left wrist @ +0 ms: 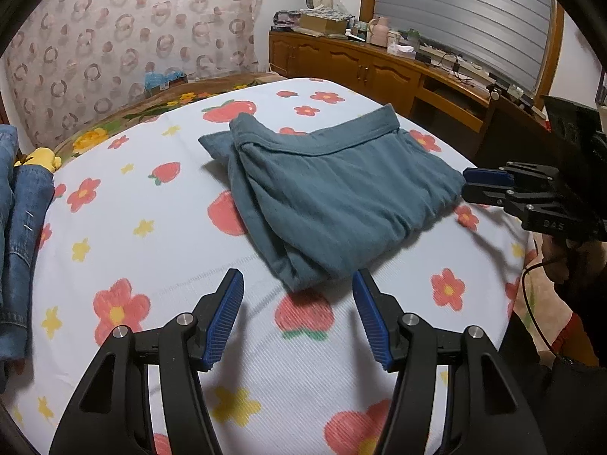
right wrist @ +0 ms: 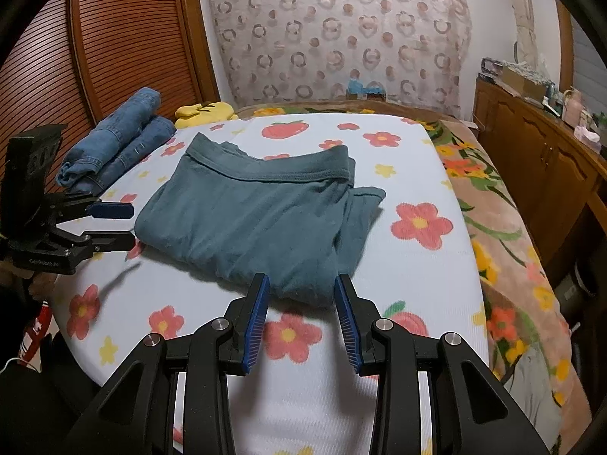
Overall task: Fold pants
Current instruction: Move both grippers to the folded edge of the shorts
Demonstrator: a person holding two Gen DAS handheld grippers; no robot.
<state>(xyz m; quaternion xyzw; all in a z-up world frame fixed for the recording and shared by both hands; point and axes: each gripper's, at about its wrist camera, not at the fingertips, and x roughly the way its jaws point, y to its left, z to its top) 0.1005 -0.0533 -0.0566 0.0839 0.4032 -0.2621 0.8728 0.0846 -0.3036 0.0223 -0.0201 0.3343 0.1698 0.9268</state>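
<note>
Teal pants (left wrist: pixel 334 193) lie folded into a compact bundle on the white flowered sheet (left wrist: pixel 151 227); they also show in the right wrist view (right wrist: pixel 246 220). My left gripper (left wrist: pixel 297 276) is open and empty, its tips just short of the bundle's near corner. It also shows in the right wrist view (right wrist: pixel 131 223), beside the bundle's left edge. My right gripper (right wrist: pixel 301 280) is open and empty, its tips at the bundle's near edge. It also shows in the left wrist view (left wrist: pixel 464 185), at the bundle's right edge.
Folded blue jeans (right wrist: pixel 114 140) lie at the sheet's edge, also in the left wrist view (left wrist: pixel 22 235). A yellow plush (right wrist: pixel 206 112) lies behind them. A wooden cabinet (left wrist: pixel 360 64) with clutter stands past the bed. A flowered blanket (right wrist: pixel 504 227) covers the bed's side.
</note>
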